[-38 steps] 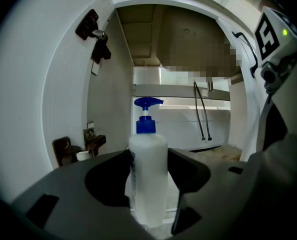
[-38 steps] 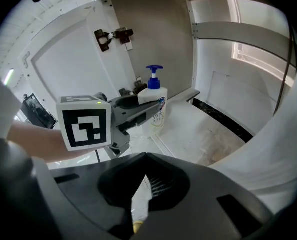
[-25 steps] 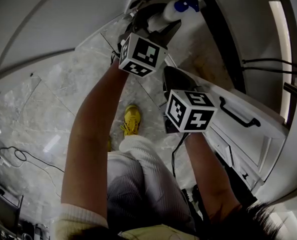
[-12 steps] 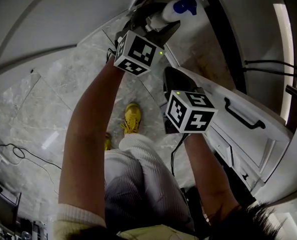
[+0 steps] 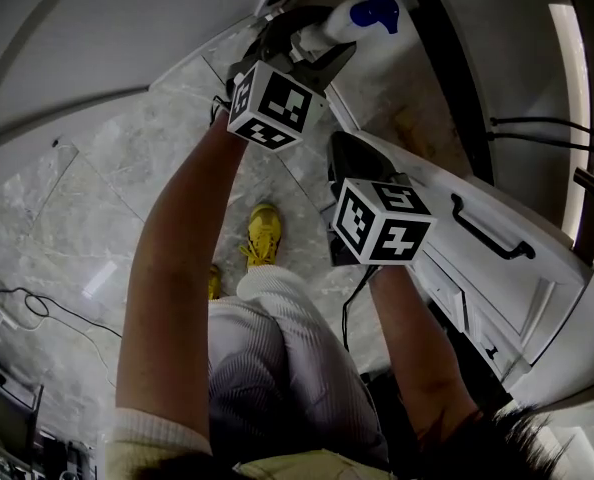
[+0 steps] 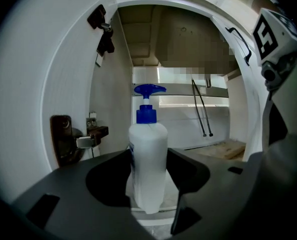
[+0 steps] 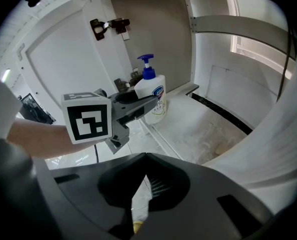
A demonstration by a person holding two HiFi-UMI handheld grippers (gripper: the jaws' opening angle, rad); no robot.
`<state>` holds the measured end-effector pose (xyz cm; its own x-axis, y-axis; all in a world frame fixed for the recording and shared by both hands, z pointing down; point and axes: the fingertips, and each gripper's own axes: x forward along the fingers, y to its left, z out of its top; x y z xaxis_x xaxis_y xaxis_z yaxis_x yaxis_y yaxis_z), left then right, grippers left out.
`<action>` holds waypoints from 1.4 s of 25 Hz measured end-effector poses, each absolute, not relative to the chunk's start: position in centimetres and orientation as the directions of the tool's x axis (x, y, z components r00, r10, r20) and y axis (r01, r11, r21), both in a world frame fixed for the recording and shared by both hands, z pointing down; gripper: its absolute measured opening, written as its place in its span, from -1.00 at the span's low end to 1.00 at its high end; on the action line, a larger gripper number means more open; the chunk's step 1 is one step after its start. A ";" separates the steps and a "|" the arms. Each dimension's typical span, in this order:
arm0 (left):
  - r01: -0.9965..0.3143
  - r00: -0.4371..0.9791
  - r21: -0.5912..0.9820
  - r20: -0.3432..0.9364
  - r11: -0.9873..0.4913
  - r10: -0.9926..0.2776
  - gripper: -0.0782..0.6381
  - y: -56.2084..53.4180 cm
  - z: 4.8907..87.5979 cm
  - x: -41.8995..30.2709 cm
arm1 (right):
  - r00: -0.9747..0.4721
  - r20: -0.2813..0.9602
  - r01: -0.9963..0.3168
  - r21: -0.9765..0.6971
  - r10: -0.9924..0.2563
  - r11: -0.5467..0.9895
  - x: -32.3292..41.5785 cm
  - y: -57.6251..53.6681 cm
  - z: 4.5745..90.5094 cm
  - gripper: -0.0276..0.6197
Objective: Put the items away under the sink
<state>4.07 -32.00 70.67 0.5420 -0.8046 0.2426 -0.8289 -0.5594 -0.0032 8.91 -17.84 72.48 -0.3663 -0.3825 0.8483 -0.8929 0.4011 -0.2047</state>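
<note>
A white pump bottle with a blue pump stands upright at the front edge of the under-sink cabinet floor. My left gripper is shut on the bottle's body, one jaw against each side, and the jaws have just closed a little further on it. In the head view the bottle sits at the top, ahead of the left gripper. The right gripper view shows that bottle and left gripper from the side. My right gripper hangs lower, outside the cabinet, shut with nothing in it; it also shows in the head view.
The cabinet's white door with a black handle stands open at the right. A second door with a hinge stands open at the left. Two dark hoses hang at the cabinet's back. A wooden piece lies on its floor. The person's yellow shoe is on the marble floor.
</note>
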 end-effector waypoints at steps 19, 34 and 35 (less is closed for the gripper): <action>-0.855 0.505 0.019 0.267 -0.519 -0.821 0.07 -31.9 70.5 3.2 | -0.379 0.847 -0.885 -0.214 -0.373 0.414 8.0 -17.4 72.1 -0.84; -0.867 0.497 0.147 0.307 -0.476 -0.812 0.07 -26.2 69.4 2.1 | -0.357 0.855 -0.902 -0.211 -0.376 0.376 8.5 -15.5 69.8 -0.84; -0.868 0.497 0.162 0.310 -0.470 -0.810 0.07 -25.6 69.1 1.9 | -0.355 0.856 -0.903 -0.211 -0.375 0.374 8.5 -15.3 69.5 -0.84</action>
<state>1.94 -25.59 69.14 0.4970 -0.8104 0.3101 -0.8676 -0.4701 0.1620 8.50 -15.34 69.52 -0.3552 -0.3746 0.8564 -0.9031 0.3740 -0.2110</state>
